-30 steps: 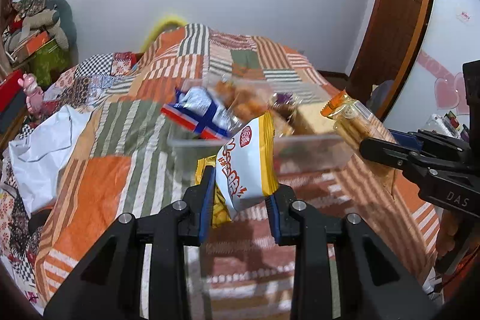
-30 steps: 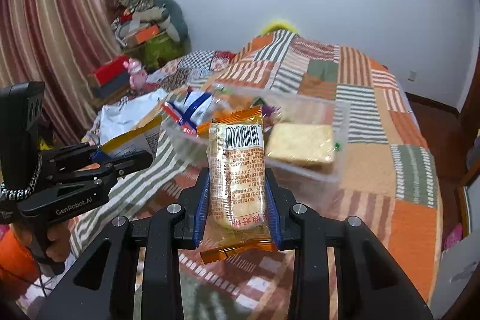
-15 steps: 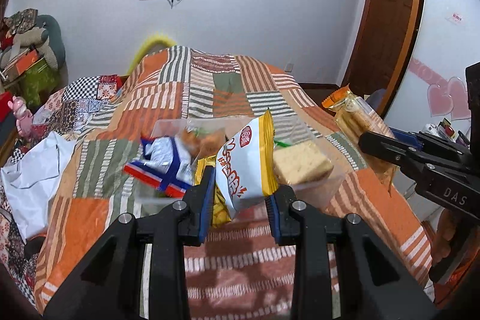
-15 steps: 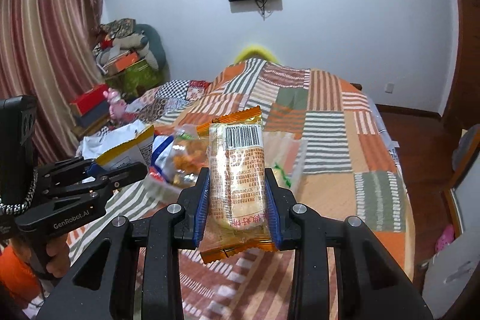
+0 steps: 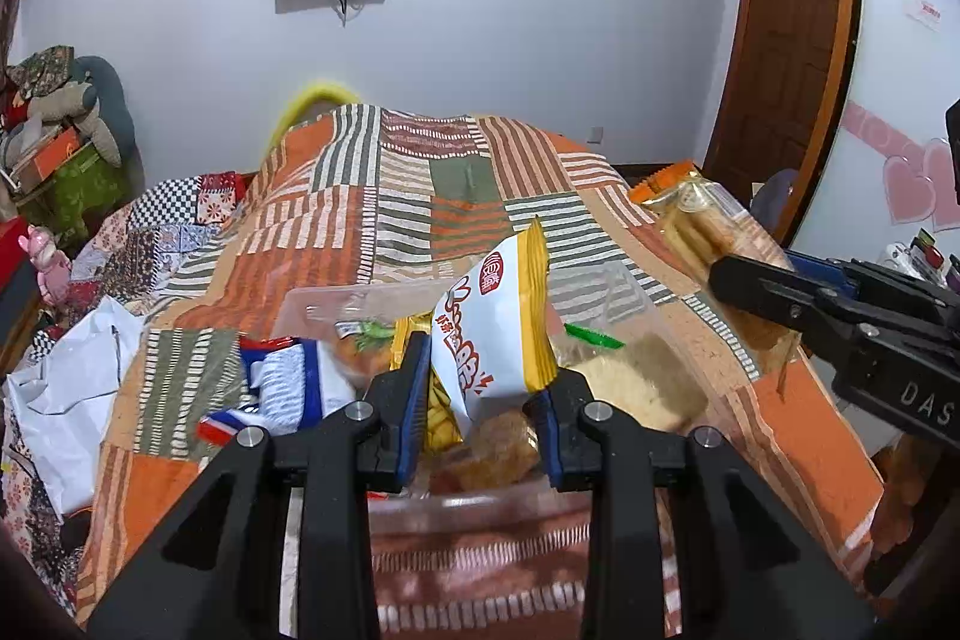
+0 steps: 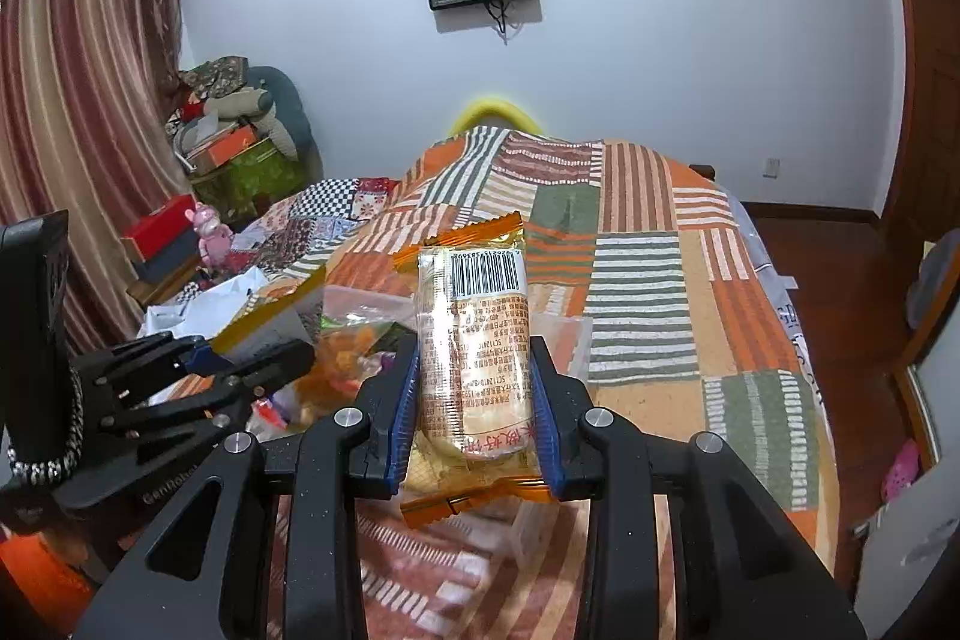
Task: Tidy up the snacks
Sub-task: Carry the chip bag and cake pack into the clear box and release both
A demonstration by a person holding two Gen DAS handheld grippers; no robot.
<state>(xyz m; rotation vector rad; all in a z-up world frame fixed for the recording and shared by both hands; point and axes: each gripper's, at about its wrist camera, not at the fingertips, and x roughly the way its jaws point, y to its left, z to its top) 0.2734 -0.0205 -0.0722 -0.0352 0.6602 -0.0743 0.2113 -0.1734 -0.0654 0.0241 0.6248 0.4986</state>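
Two snack packets are held above a clear bin on the bed, one in each gripper.

The white packet is pinched across its lower half by the left gripper, and the biscuit pack is clamped at its sides by the right gripper; both are carried over the bin, where other snacks already lie. Both packets are judged light, crinkly and slippery, the film yielding under the pads. The contents are likely brittle, so a gentle squeeze is advised. Hold is best taken across the flat middle of the wrapper, not the crimped ends, which may slip. The bin is set on a patchwork bedspread, with a white bag lying beside it.
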